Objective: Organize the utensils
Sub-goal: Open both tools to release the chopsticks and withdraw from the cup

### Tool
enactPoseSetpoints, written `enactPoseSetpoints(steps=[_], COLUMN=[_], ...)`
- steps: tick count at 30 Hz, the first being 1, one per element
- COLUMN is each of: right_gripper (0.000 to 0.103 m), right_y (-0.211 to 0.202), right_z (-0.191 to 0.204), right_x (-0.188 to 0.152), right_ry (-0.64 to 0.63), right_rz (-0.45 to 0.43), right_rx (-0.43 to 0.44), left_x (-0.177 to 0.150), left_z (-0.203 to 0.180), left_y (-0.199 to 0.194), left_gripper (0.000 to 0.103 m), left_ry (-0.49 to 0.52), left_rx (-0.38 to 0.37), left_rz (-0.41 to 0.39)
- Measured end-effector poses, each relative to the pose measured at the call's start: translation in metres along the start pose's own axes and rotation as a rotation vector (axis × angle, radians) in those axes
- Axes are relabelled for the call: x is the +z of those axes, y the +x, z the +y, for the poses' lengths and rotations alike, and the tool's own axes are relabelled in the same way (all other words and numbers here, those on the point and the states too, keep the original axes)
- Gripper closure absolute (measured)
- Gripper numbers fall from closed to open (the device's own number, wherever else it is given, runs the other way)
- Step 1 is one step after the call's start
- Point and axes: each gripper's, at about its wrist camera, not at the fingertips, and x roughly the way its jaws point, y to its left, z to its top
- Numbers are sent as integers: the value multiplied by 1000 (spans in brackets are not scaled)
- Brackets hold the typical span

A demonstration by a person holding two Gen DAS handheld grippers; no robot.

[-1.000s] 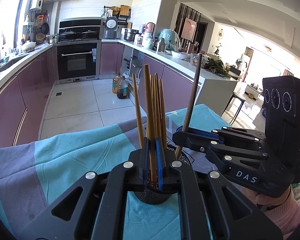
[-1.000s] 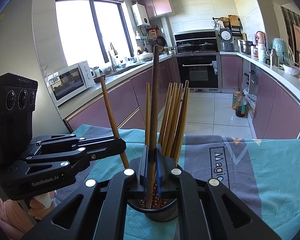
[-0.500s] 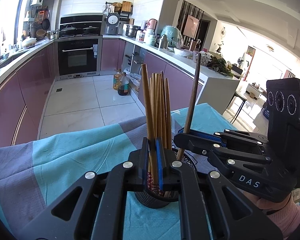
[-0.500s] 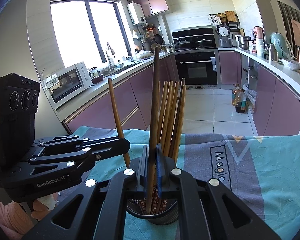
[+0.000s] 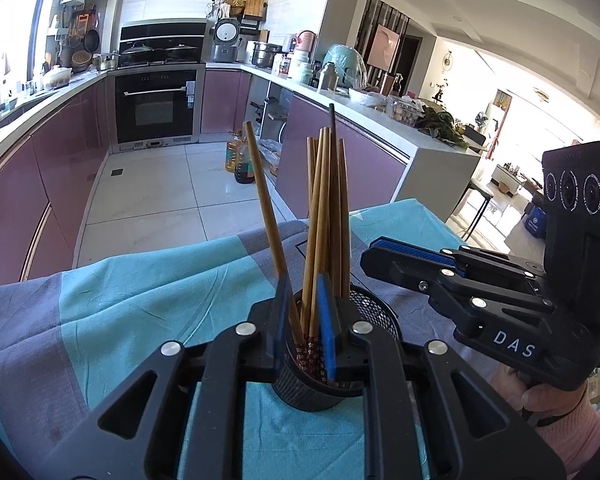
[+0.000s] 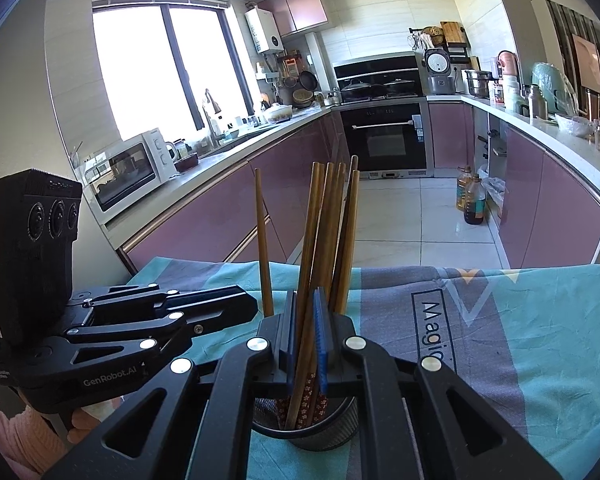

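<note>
A black mesh cup (image 5: pixel 376 308) stands on the teal and grey cloth (image 5: pixel 140 304) with several wooden chopsticks (image 5: pixel 324 208) upright in it. My left gripper (image 5: pixel 304 300) hangs right over the cup and its jaws are opening. One light chopstick (image 5: pixel 266 208) leans loose against the left pad, its foot in the cup. My right gripper (image 6: pixel 305 312) faces the same cup (image 6: pixel 340 432) from the other side, shut to a narrow slit. Its tip (image 5: pixel 364 258) grips nothing. The dark chopstick (image 5: pixel 331 152) stands in the bundle.
The cloth (image 6: pixel 520 340) ends at the table's far edge, with tiled kitchen floor beyond. Purple cabinets, an oven and a crowded counter line the room. A hand in a pink sleeve (image 5: pixel 564 432) holds the right gripper. The left gripper's body (image 6: pixel 120 332) sits left of the cup.
The left jaws have parted and their light chopstick now leans free in the cup. The tall dark chopstick has slid down out of the right gripper into the bundle. The left gripper sank nearer the cup.
</note>
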Motion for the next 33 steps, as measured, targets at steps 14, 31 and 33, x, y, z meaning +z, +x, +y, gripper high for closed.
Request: enactPoseSetpoints(steps=[14, 31, 33], right_gripper=[49, 7, 7], right_y=[-23, -42, -44], right_z=[11, 31, 36], right_x=[-17, -50, -52], right_ry=[-45, -108, -122], right_rz=[-51, -178, -192], right_rx=[-3, -90, -102], left_x=[-23, -80, -87], left_z=[14, 35, 39], left_y=[-44, -115, -123], left_gripper=[34, 6, 6], left_ry=[-5, -53, -61], left_rx=[139, 375, 393], left_rz=[-136, -283, -298])
